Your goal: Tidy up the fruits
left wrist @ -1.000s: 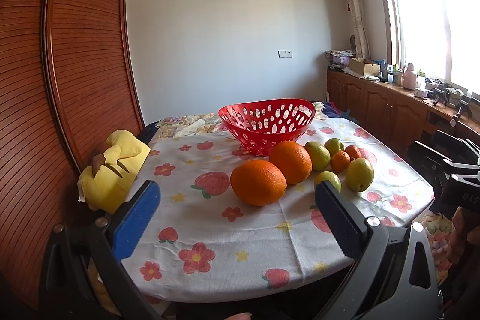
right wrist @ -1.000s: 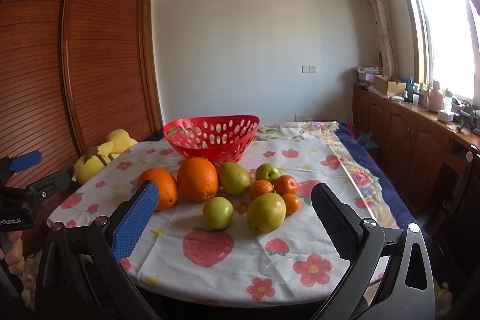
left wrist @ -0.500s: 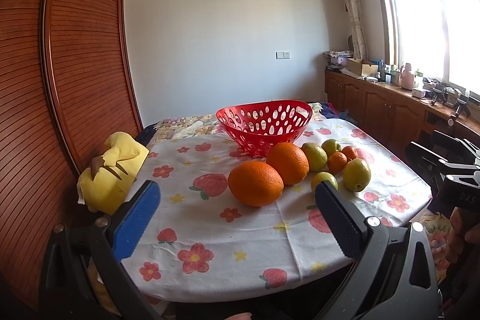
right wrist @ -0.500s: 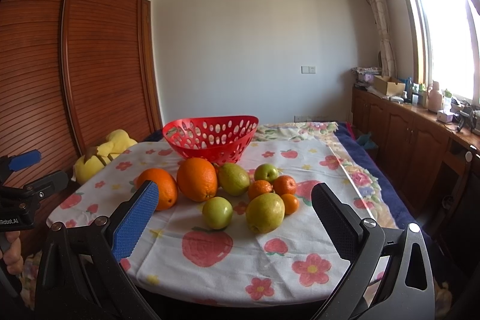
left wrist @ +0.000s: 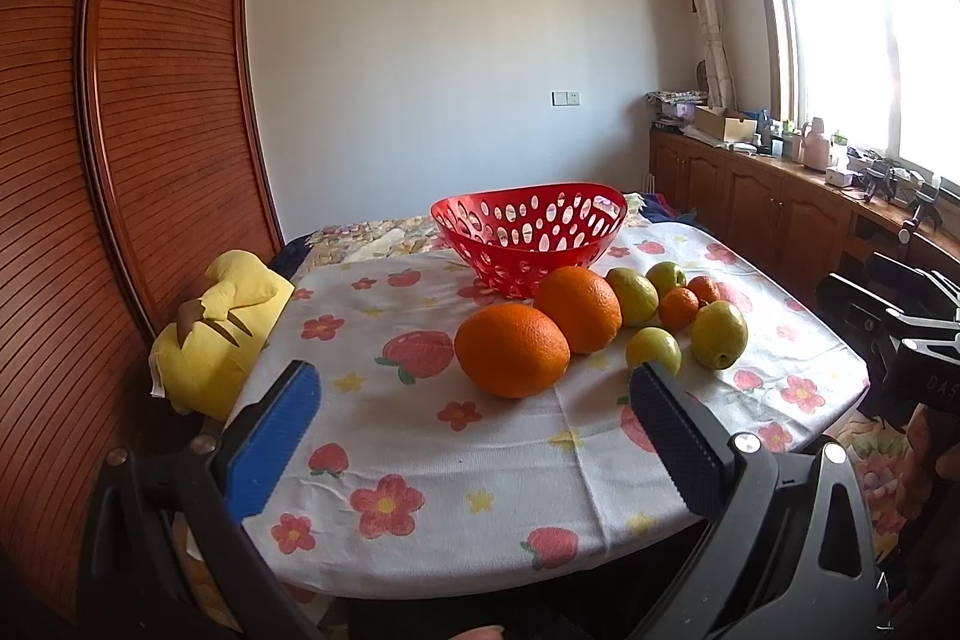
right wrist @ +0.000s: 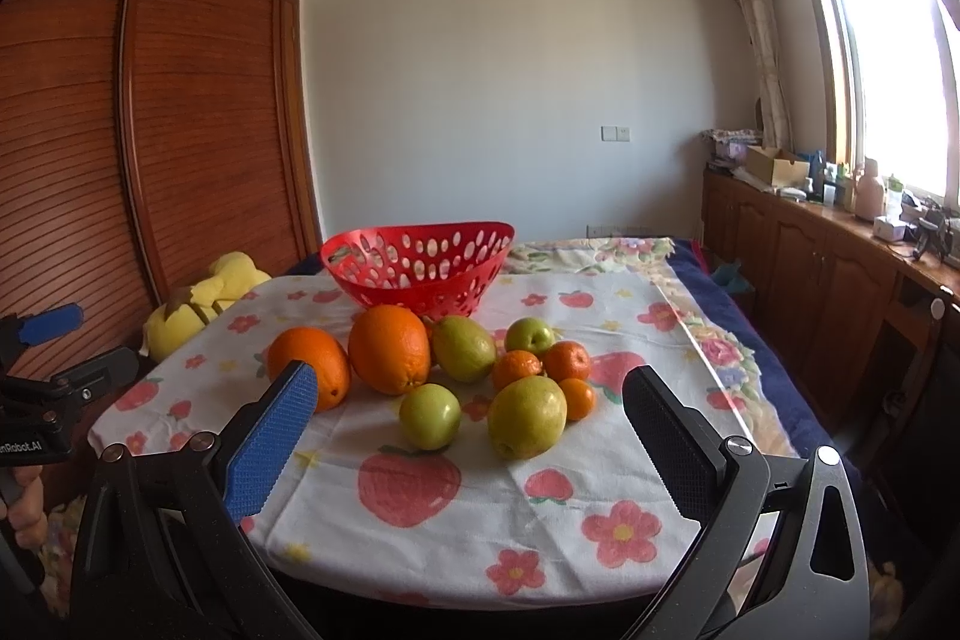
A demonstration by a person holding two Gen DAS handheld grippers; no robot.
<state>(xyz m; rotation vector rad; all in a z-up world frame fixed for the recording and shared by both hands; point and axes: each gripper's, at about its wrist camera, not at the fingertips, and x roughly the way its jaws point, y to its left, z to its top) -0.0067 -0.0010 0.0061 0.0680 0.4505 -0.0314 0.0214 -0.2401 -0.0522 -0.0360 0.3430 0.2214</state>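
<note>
An empty red perforated basket (left wrist: 528, 235) (right wrist: 420, 265) stands at the back of the flowered tablecloth. In front of it lie two large oranges (left wrist: 511, 358) (right wrist: 390, 347), several green pears and apples (right wrist: 527, 417) (left wrist: 719, 334) and three small tangerines (right wrist: 567, 360). My left gripper (left wrist: 474, 421) is open, short of the near orange, with nothing between its blue pads. My right gripper (right wrist: 468, 427) is open too, its fingers framing the green apple (right wrist: 429, 415) and pear from short of the table's front edge.
A yellow plush toy (left wrist: 219, 328) (right wrist: 198, 301) sits at the table's left edge beside a slatted wooden wardrobe (left wrist: 150, 130). Wooden cabinets (right wrist: 840, 274) run along the right wall under the window. A hand (right wrist: 24, 505) holds the other gripper at the left.
Both grippers have barely moved; the left view has drifted slightly, with the fruit a touch lower and nearer. Both stay open.
</note>
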